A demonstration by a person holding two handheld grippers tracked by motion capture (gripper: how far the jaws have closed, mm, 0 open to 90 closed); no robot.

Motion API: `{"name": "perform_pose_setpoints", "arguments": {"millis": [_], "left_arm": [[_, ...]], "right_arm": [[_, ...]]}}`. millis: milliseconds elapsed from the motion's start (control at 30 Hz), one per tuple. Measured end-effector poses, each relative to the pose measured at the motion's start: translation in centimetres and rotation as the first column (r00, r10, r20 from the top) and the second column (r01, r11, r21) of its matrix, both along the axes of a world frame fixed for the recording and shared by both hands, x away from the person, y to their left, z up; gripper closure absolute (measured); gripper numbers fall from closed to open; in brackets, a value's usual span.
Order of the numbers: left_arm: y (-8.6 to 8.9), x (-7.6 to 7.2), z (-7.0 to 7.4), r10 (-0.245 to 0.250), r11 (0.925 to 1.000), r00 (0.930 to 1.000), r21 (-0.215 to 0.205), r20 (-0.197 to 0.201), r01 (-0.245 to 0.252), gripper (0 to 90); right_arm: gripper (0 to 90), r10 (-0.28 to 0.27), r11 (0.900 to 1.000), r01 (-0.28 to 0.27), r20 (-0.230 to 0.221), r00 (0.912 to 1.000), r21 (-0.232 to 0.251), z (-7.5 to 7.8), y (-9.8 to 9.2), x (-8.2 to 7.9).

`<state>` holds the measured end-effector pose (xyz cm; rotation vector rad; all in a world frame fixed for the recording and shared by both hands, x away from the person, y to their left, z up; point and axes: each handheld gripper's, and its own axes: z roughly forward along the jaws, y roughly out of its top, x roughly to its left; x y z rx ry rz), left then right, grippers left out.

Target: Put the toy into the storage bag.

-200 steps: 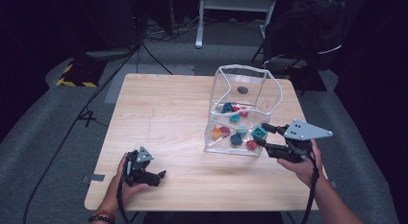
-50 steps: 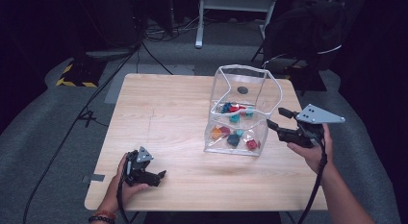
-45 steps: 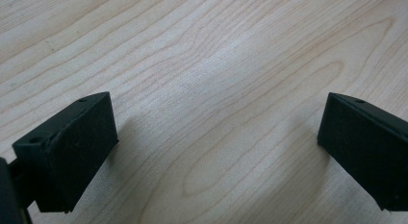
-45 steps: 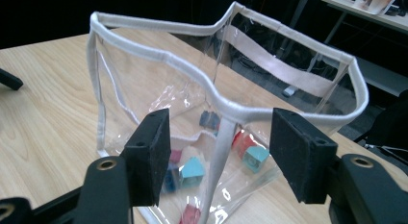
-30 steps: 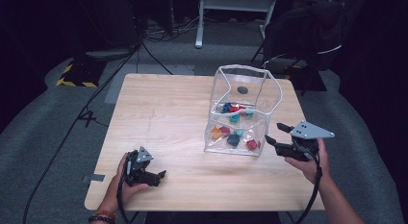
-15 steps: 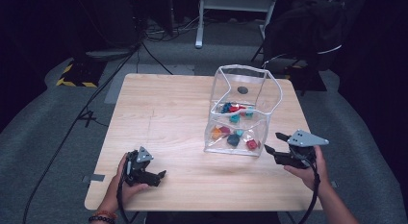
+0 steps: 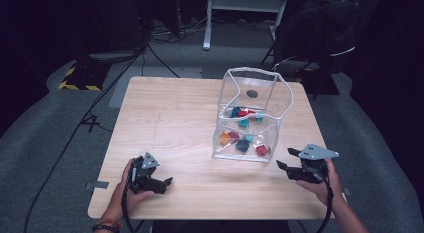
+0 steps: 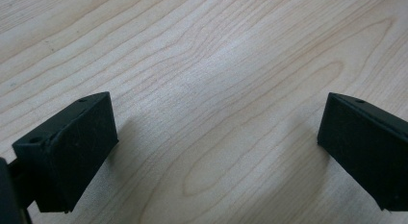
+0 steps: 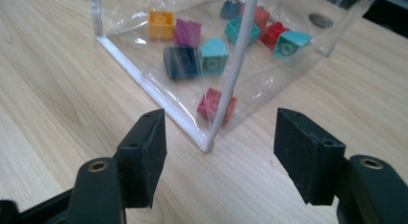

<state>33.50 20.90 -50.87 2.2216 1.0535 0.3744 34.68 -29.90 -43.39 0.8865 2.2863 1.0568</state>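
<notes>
Right gripper (image 7: 286, 165) low over the bench (image 7: 170, 113) near its front right corner, fingers (image 9: 143, 152) spread with nothing between them; they have just been opening a little wider. Just ahead of them in the right gripper view stands the near corner of the clear soft-plastic box with white-piped edges (image 9: 209, 137), not touched. The box sits on the right half of the bench, open at the top, with small plastic building bricks (image 9: 217, 105) lying loose on its floor: red at the near corner, dark blue, teal, magenta and orange behind, more red and teal toward the far wall. Left gripper (image 7: 167, 182) rests by the front left corner, well apart from the box, fingers (image 8: 72, 147) spread wide over bare wood grain, holding nothing.
</notes>
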Motion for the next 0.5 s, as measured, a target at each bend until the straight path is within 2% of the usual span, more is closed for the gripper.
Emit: {"name": "perform_pose_setpoints", "arguments": {"millis": [500], "left_arm": [[0.0, 0.1, 0.0, 0.005, 1.0000, 1.0000, -0.001, -0.001, -0.005, 0.4]], "right_arm": [[35.7, -0.014, 0.999, 0.011, -0.099, 0.9950, -0.034, -3.8, -1.7, -0.5]]}}
